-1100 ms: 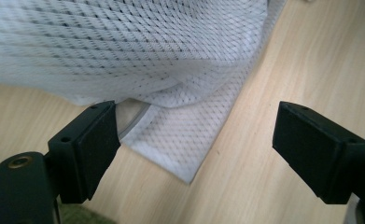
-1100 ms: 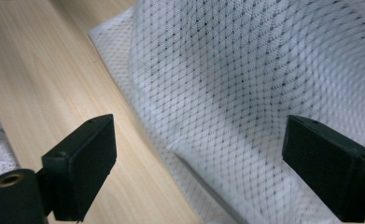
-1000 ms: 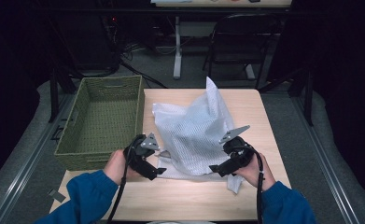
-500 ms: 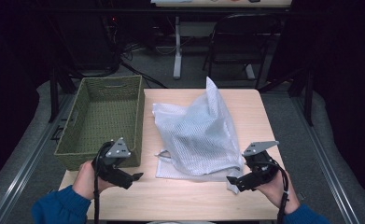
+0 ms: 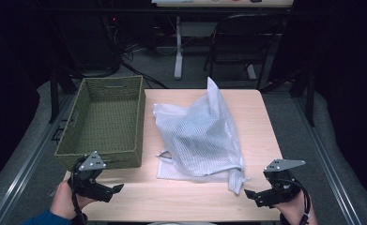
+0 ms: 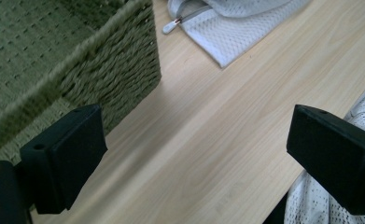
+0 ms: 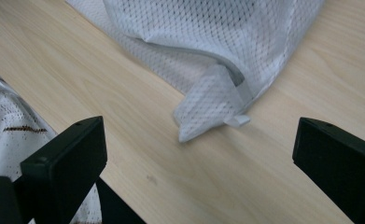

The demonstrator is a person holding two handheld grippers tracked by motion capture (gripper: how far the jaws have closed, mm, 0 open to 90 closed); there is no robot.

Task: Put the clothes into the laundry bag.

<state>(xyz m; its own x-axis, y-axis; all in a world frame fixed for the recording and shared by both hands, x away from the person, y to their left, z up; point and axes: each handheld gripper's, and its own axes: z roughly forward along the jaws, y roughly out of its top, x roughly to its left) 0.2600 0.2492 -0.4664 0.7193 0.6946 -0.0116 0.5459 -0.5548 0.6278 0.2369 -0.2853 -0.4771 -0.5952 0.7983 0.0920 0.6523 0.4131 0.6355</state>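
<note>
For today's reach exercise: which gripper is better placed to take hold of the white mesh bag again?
Probably the right gripper: its open jaws face the mesh bag, whose hanging corner lies just ahead. The left gripper, also open, sits by the green basket, farther off.

Dark room, grey floor [image 5: 312, 140], black chair [image 5: 237, 42], white desk leg [image 5: 178, 47], tangled cables [image 5: 129, 51]

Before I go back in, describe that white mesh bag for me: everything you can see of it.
The white mesh bag is see-through netting, crumpled into a loose heap with one corner standing up at the back. It lies on the wooden table, just right of the green woven basket. A zipper pull shows at its near left edge. Neither claw touches it.
</note>
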